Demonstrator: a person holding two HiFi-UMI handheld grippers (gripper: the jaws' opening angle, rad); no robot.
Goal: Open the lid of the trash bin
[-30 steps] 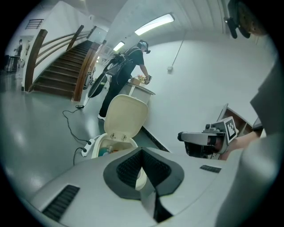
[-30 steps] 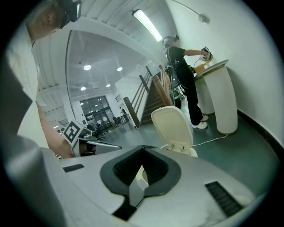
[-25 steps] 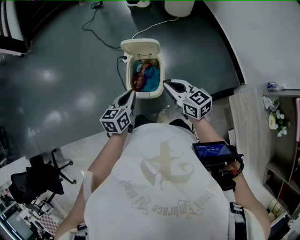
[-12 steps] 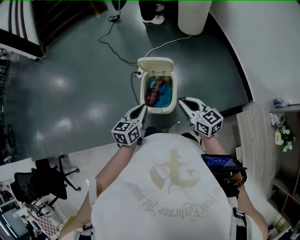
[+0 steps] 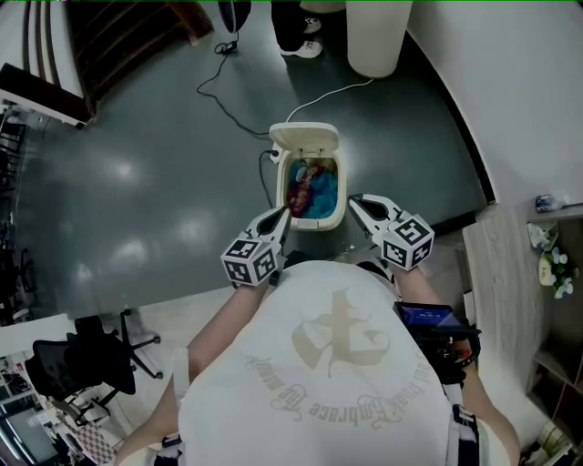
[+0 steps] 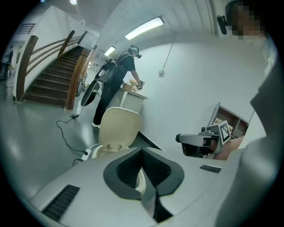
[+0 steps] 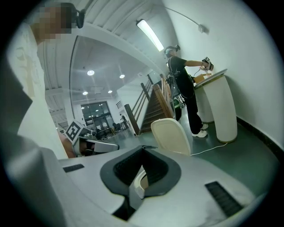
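The cream trash bin (image 5: 339,196) stands on the dark floor in front of me, and its lid (image 5: 305,138) is tipped up and back. Red and blue rubbish shows inside. In the head view my left gripper (image 5: 279,218) points at the bin's near left corner and my right gripper (image 5: 356,202) at its near right corner, both just short of the rim. Each is shut with nothing in it. The left gripper view shows the raised lid (image 6: 119,126) past the left gripper (image 6: 143,150). In the right gripper view the lid (image 7: 171,135) rises beyond the right gripper (image 7: 143,149).
A cable (image 5: 321,95) runs across the floor to the bin. Behind it a person (image 5: 299,20) stands at a white pedestal (image 5: 373,36). A staircase (image 5: 118,45) is at the back left, an office chair (image 5: 77,362) at the lower left, and shelves (image 5: 547,246) on the right.
The bin has shifted right and down in the head view and looks smaller. Both grippers stay shut by its front rim, and the lid stays up.
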